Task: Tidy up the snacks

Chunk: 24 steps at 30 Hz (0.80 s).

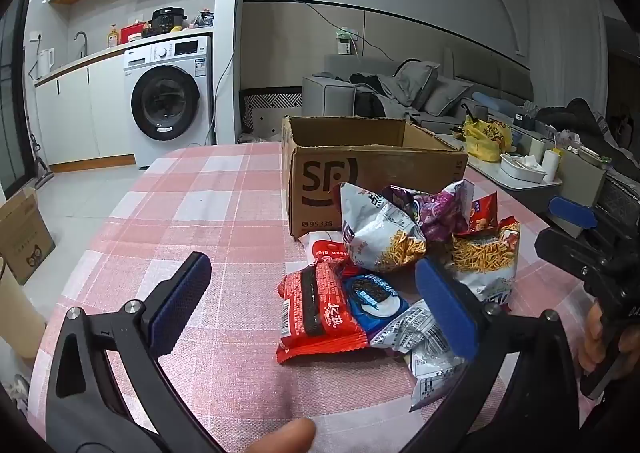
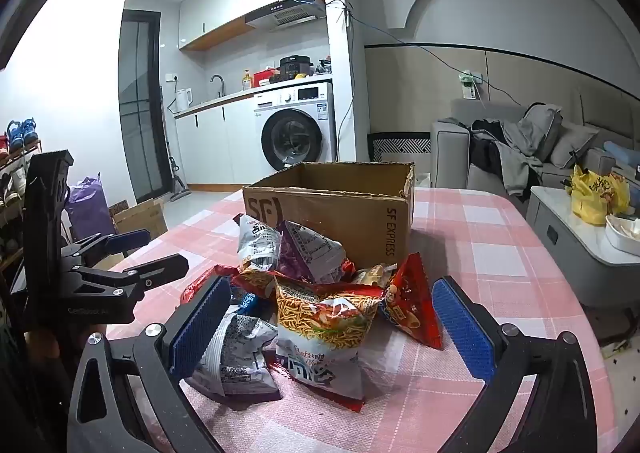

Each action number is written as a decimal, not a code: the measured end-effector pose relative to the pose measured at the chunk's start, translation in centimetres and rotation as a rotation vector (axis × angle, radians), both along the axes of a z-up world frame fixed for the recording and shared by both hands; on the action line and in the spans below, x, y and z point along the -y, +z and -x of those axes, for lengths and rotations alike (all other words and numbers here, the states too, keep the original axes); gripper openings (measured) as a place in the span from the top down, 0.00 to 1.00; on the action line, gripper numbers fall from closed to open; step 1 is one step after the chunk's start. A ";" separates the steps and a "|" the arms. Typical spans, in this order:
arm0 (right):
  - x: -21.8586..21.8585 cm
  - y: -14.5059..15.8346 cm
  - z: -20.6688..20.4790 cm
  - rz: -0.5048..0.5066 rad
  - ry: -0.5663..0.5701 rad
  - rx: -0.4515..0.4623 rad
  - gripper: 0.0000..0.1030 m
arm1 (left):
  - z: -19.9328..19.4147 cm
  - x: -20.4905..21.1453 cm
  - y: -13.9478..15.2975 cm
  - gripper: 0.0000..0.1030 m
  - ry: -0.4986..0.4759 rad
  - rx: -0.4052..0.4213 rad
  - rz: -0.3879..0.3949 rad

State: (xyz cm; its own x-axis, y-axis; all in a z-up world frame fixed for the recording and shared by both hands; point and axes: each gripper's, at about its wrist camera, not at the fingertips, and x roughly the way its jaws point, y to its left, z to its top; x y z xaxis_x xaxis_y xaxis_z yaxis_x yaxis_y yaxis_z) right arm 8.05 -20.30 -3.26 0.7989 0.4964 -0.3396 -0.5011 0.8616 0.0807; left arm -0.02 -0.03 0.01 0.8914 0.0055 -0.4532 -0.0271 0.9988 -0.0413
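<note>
- Before the box [image 2: 328, 209], snacks [image 2: 320, 317] lie heaped on the surface [image 1: 200, 213].
- My left hand-held gripper [image 1: 312, 305] and right hand-held gripper [image 2: 332, 329] gape wide, empty.
- I might pinch two overlapping bags, or crush the noodle bag [image 2: 324, 329].

pink checked tablecloth [image 1: 208, 205], brown cardboard box [image 1: 400, 169], red snack packet [image 1: 320, 309]
</note>
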 end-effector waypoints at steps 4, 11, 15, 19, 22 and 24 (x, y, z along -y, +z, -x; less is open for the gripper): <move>0.0 0.0 0.0 0.004 -0.002 0.006 0.00 | 0.0 0.0 0.0 0.01 -0.001 0.000 0.007; 0.0 0.0 0.1 0.005 -0.001 0.007 0.00 | 0.0 -0.1 0.0 0.01 0.002 -0.007 0.017; 0.0 0.0 0.1 0.004 -0.002 0.007 0.00 | 0.0 0.0 0.0 0.01 0.002 -0.007 0.016; 0.0 0.0 0.0 0.005 -0.004 0.007 0.00 | 0.0 0.0 0.0 0.01 0.002 -0.006 0.016; 0.0 0.0 0.0 0.005 -0.003 0.007 0.00 | 0.0 0.0 0.0 0.01 0.002 -0.006 0.015; 0.0 0.0 0.0 0.006 -0.004 0.007 0.00 | 0.0 0.0 0.0 0.01 0.002 -0.005 0.015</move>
